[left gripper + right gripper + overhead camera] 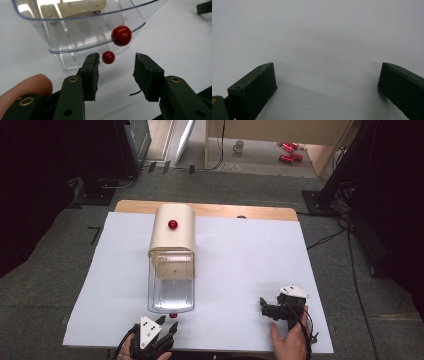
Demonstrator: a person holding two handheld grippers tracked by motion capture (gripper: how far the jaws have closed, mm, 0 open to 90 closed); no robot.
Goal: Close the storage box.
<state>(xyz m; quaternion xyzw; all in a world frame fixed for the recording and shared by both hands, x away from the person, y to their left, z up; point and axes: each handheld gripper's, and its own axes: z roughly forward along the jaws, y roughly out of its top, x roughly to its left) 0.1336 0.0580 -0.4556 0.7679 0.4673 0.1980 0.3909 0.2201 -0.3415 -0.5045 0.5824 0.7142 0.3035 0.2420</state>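
From above, my left claw [167, 325] sits at the table's [240, 265] near edge, spread open just short of the clear drawer's [171, 292] red knob [173, 315]; my right claw [267, 308] rests near the right corner. Left gripper view: knob [121, 35] ahead of the jaws, untouched. Right gripper view: jaws wide apart over bare white.

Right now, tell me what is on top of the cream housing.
A red knob sits on top of the cream housing. The clear drawer sticks out of its front toward the open left tool. The housing's inside is covered, so its contents cannot be seen.
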